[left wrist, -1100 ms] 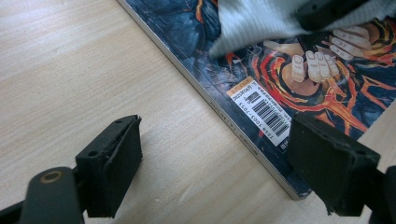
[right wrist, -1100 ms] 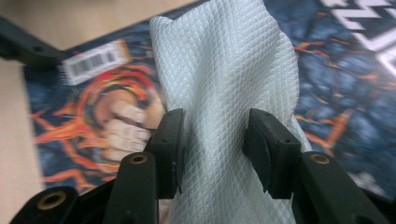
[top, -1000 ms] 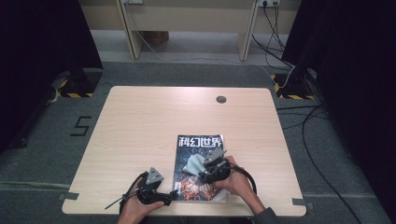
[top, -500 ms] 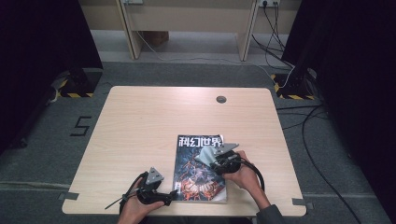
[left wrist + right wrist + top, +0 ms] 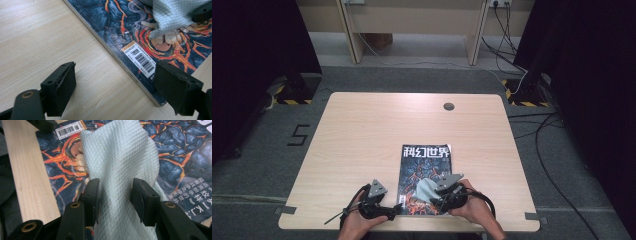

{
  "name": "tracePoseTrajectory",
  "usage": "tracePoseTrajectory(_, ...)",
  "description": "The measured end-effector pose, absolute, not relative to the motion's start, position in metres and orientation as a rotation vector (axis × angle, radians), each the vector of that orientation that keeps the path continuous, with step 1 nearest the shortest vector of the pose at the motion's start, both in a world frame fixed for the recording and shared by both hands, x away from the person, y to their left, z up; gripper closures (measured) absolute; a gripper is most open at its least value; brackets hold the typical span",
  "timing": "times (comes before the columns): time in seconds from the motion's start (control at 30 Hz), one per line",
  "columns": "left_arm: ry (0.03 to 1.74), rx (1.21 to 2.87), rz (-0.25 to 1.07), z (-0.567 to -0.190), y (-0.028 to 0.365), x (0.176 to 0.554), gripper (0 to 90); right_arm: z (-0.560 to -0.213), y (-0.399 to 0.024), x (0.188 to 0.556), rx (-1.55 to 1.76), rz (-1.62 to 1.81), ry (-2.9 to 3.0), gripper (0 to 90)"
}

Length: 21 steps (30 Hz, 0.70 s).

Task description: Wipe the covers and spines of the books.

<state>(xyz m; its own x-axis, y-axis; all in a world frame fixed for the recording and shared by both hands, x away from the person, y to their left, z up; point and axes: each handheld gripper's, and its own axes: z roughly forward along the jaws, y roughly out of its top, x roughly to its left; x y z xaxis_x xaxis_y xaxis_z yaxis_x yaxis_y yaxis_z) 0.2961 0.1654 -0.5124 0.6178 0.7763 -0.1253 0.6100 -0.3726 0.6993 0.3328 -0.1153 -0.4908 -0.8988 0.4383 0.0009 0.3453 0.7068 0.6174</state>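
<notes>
Right gripper view, my right gripper (image 5: 115, 195) pinching the cloth (image 5: 120, 160) bunched between my fingers, over the magazine (image 5: 175, 152), left gripper (image 5: 115, 92) open, low beside its edge.

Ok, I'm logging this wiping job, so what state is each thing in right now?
Pale quilted cleaning cloth: bunched, pinched between the jaws, draped on the cover.
Glossy lava-patterned magazine: closed, flat on the table, near the front edge.
Light wooden table: bare apart from the magazine.
Right gripper: shut on the cloth.
Left gripper: open, holding nothing, at the magazine's corner.
</notes>
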Motion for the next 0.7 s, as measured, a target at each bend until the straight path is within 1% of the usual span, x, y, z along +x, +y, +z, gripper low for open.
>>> tracePoseTrajectory(0.2,1.085,2.107,0.291,-0.512,0.165,0.296,17.2,-0.49,-0.117,0.339,0.68,0.94,2.751,61.5)
tracePoseTrajectory(0.5,1.085,2.107,0.288,-0.513,0.165,0.296,16.9,-0.493,-0.134,0.381,0.853,0.941,2.62,62.2)
tracePoseTrajectory(0.7,1.086,2.106,0.289,-0.513,0.165,0.296,16.9,-0.494,-0.142,0.399,0.925,0.937,2.561,62.3)
